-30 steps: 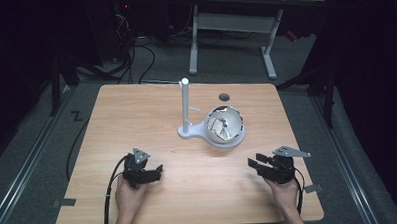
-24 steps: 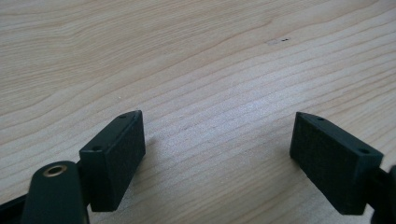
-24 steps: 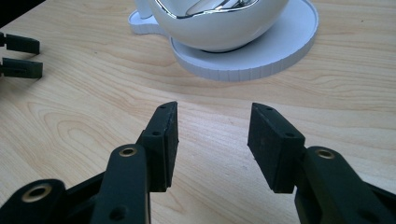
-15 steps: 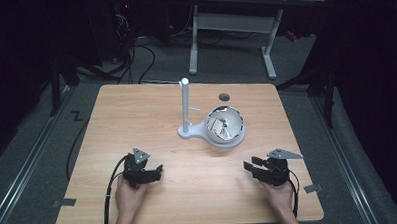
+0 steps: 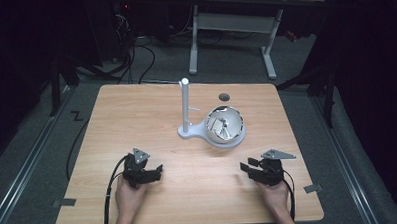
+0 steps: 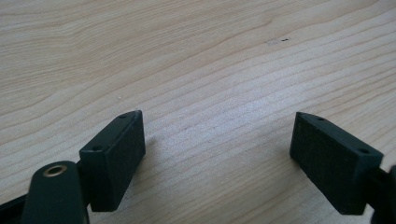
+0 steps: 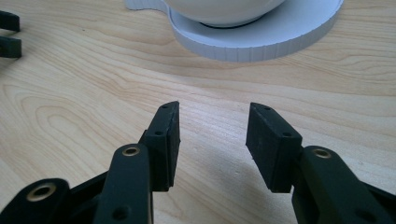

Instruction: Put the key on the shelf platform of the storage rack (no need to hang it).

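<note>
Wooden desk [image 5: 136, 119] had just one white stand [image 5: 186, 110] and one shiny bowl [image 5: 225, 125]; two hand-held grippers, left hand-held gripper [image 5: 156, 172] wide, right hand-held gripper [image 5: 244, 169] half-open and narrowing, both empty.

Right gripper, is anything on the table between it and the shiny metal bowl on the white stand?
Nothing visible. The right gripper has open, empty jaws pointing at the white stand base, which carries the shiny metal bowl, and bare wooden table lies between.

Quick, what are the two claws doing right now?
Left claw: open, holding nothing.
Right claw: open, holding nothing, jaws just closing a bit.
</note>
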`<action>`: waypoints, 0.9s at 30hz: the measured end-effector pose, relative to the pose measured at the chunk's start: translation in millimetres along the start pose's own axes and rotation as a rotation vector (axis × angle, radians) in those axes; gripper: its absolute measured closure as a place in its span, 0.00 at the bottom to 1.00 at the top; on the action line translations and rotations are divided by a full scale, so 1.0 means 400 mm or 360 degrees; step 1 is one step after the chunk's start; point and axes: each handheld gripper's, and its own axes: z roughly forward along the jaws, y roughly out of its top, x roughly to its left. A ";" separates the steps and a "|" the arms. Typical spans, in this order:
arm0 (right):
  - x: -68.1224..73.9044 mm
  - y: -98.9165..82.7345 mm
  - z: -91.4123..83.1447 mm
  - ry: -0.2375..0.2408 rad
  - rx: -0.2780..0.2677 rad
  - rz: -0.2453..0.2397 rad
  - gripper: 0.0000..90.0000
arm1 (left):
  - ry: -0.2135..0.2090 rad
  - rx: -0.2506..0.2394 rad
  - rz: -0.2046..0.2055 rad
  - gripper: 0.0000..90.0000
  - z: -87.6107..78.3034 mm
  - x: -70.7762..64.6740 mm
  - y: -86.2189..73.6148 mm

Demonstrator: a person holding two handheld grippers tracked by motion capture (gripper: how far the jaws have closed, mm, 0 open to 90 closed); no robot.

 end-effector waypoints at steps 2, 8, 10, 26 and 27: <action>-0.001 -0.001 0.004 -0.0023 0.0002 0.0000 0.61 | 0.0000 0.0000 0.0000 0.21 0.000 0.000 0.000; -0.005 -0.002 0.017 -0.0079 0.0014 -0.0032 0.61 | 0.0000 0.0000 0.0000 0.21 0.000 0.000 0.000; -0.006 -0.003 0.021 -0.0088 0.0017 -0.0029 0.61 | 0.0000 0.0000 -0.0001 0.21 0.000 0.000 0.000; -0.016 -0.008 0.046 -0.0205 0.0054 -0.0080 0.59 | 0.0000 0.0000 0.0000 0.21 0.000 0.000 0.000; -0.015 -0.007 0.047 -0.0212 0.0061 -0.0086 0.58 | 0.0000 0.0000 0.0000 0.21 0.000 0.000 0.000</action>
